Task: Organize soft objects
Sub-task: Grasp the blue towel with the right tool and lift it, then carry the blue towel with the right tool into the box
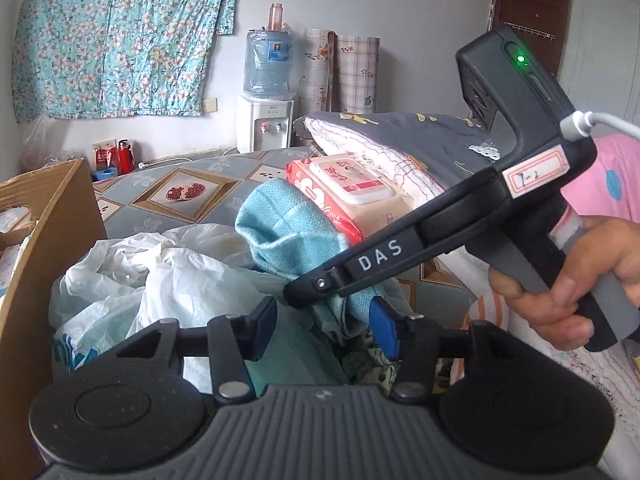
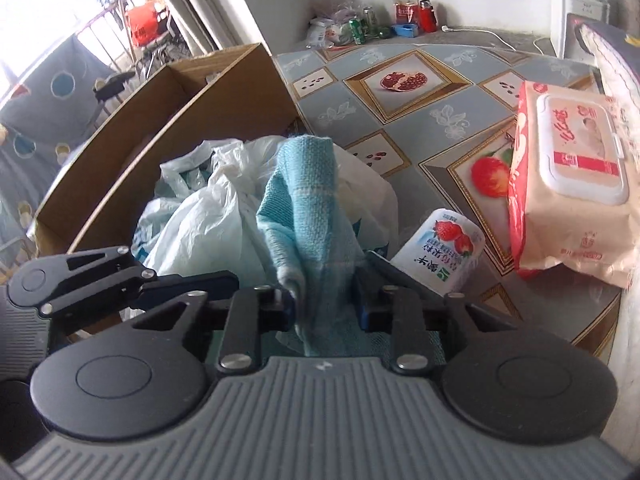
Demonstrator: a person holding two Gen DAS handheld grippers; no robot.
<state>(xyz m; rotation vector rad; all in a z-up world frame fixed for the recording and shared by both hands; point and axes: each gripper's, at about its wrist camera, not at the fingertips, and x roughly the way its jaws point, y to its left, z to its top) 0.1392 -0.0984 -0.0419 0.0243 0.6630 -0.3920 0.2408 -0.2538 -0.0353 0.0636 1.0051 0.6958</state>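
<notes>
A light blue woven towel (image 1: 280, 232) (image 2: 308, 184) rises from a heap of soft things at the table's near edge. My right gripper (image 2: 324, 304) is shut on it, both pads pinching the towel's middle. In the left wrist view the same right gripper (image 1: 298, 294) comes in from the right, carried by a hand (image 1: 580, 280). Just beneath its tip, my left gripper (image 1: 324, 324) stands partly closed, and the towel's lower teal folds fill the gap from pad to pad. Crumpled white plastic bags (image 1: 160, 272) (image 2: 208, 208) lie to the left of the towel.
An open cardboard box (image 1: 36, 216) (image 2: 200, 92) stands at the left. A pack of wet wipes (image 1: 352, 188) (image 2: 576, 184) and a strawberry yogurt cup (image 2: 440, 248) sit on the fruit-patterned table (image 2: 400, 92). A grey quilted cushion (image 1: 420, 136) leans behind the wipes.
</notes>
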